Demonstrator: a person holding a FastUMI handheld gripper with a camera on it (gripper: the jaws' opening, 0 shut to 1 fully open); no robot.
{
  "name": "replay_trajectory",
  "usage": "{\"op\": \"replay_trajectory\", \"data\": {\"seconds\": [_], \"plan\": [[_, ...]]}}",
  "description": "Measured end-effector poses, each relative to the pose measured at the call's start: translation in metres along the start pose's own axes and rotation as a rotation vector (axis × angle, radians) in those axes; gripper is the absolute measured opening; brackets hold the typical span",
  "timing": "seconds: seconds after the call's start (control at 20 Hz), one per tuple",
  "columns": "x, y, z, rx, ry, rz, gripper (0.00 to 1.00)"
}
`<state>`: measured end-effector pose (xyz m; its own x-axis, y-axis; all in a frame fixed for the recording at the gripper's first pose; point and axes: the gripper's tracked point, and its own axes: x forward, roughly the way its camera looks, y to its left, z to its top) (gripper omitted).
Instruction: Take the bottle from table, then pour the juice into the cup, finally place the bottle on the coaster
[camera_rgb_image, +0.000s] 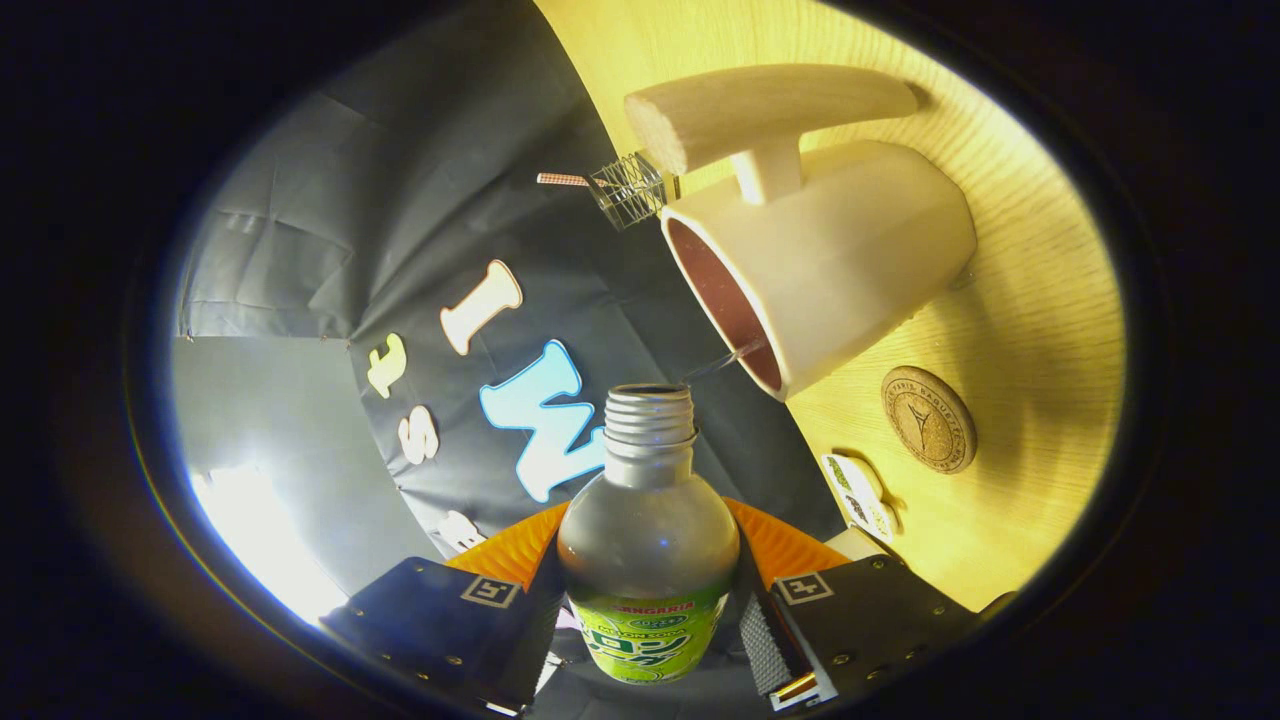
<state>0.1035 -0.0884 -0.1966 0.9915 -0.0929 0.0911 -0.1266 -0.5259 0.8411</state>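
The claw (648, 610) pinched the bottle (648, 560), one finger pressed on each side of its body, with the uncapped threaded neck pointing away ahead of the fingers. The view was tilted, and a thin stream ran from the bottle's mouth to the rim of the cup (830, 270) just beyond. The cup stood on the wooden worktop (1040, 330), its big wooden handle (770, 110) turned outward. Near the cup lay a round cork coaster (929, 419).

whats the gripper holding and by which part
The gripper holds the bottle, one finger on each side of its labelled body; neck and open mouth point ahead toward the cup.
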Motion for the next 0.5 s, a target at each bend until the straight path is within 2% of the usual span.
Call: {"op": "replay_trajectory", "data": {"seconds": [0.5], "plan": [[0.0015,0.0004,0.0062,0.009,-0.021,-0.012,0.77]]}}
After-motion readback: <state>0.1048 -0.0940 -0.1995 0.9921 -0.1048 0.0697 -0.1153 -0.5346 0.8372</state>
